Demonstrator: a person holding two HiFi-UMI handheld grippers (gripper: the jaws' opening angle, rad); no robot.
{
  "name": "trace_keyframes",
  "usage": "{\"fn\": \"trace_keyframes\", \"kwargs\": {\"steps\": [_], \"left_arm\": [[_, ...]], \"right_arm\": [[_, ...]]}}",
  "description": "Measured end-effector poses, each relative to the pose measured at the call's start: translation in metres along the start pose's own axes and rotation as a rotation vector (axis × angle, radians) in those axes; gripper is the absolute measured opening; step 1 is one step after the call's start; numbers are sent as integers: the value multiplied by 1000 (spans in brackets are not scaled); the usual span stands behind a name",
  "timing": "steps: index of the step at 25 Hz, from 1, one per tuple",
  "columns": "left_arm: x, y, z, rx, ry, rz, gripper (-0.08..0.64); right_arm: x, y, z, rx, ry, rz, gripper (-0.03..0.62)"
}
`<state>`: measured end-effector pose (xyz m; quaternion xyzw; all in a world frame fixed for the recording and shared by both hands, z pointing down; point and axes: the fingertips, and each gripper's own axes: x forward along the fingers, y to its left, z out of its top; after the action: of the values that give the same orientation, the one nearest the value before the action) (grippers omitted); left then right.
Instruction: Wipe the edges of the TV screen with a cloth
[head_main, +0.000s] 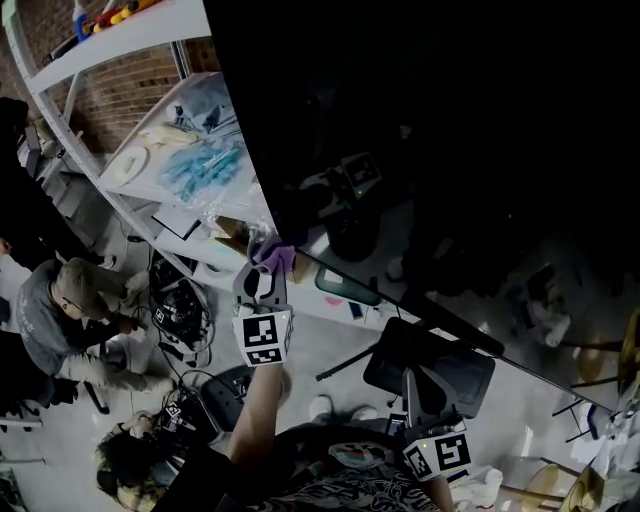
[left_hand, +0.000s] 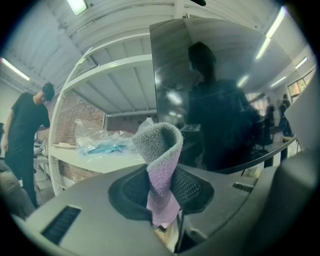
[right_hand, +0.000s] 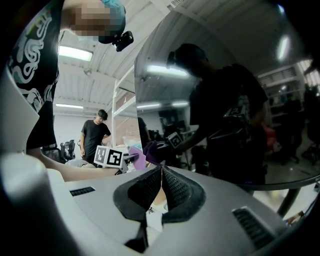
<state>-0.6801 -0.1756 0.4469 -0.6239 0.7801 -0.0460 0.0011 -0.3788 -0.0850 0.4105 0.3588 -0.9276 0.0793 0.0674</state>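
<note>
The TV screen (head_main: 430, 150) is a big dark glossy panel that reflects the room. My left gripper (head_main: 264, 272) is raised to its lower left corner and is shut on a purple-and-grey cloth (head_main: 277, 257). In the left gripper view the cloth (left_hand: 161, 165) stands folded between the jaws, just left of the TV screen (left_hand: 220, 100) and near its left edge. My right gripper (head_main: 425, 440) hangs low near my body, away from the screen. In the right gripper view the right gripper (right_hand: 161, 176) is shut on nothing, and the cloth (right_hand: 136, 154) shows by the TV screen (right_hand: 225, 100).
A white shelf rack (head_main: 130, 170) with plastic bags and blue items stands left of the TV. People (head_main: 70, 310) sit or stand at the lower left among floor cables (head_main: 180, 310). A dark office chair (head_main: 430, 370) is below the TV.
</note>
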Motion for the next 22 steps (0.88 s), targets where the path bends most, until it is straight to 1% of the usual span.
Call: {"fn": "trace_keyframes", "kwargs": {"steps": [4,6,10,16,22], "left_arm": [[9,-13,5,30,-23,-72,104],[10,-14,7,37,-26,-90,104],[14,-14,7,18,-41,-121,104],[15,-13,1,0,-48,-147,104],[17,-17,5,4,-48,-168,103]], "right_arm": [[4,-3,-4,12,23,-19,29],[5,0,-4,8,27,-22,29],[9,4,-5,4,31,-25,29],[7,11,-16,-22,57,-22,29],[9,13,-12,-8,33,-31,29]]}}
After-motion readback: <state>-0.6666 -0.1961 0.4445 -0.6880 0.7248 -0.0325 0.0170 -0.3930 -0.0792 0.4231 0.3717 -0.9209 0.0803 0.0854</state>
